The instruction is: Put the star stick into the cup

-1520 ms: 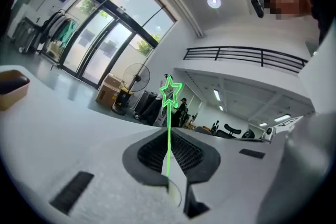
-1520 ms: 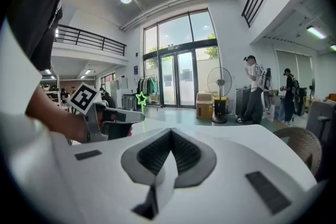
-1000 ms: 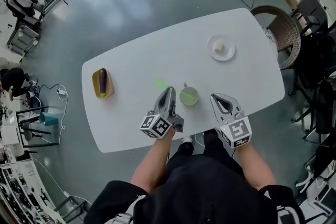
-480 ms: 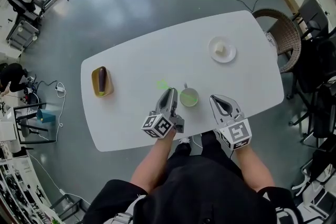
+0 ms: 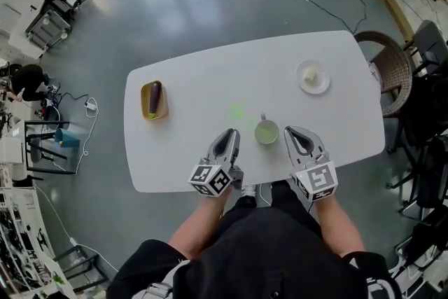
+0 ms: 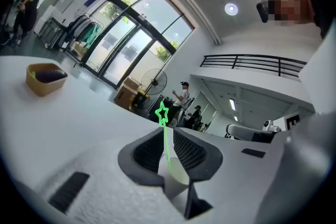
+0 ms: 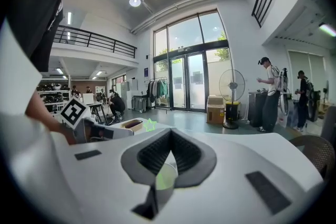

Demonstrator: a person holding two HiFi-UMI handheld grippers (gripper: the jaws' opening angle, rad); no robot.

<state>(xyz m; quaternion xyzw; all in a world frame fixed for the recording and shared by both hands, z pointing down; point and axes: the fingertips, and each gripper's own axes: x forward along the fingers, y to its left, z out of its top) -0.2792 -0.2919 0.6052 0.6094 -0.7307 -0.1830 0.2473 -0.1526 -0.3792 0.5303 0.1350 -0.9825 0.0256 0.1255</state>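
The star stick is a thin green rod with a green star (image 5: 236, 112) at its tip. It lies between the jaws of my left gripper (image 5: 229, 134), which is shut on it. In the left gripper view the rod runs up between the closed jaws of the left gripper (image 6: 167, 135) to the star (image 6: 162, 113). The green cup (image 5: 267, 131) stands on the white table (image 5: 210, 80), just right of the star. My right gripper (image 5: 290, 129) sits to the right of the cup, shut, a small gap away. The cup (image 7: 165, 178) shows below the closed right gripper (image 7: 170, 136).
A yellow tray holding an aubergine (image 5: 154, 100) sits at the table's left. A white plate (image 5: 312, 77) with a small pale item is at the far right. A wicker chair (image 5: 392, 73) stands past the right end. Both grippers hang over the near edge.
The head camera has shifted, so the whole table sits further right in the picture. The star has come slightly nearer the cup, and the right gripper stands a little closer to it.
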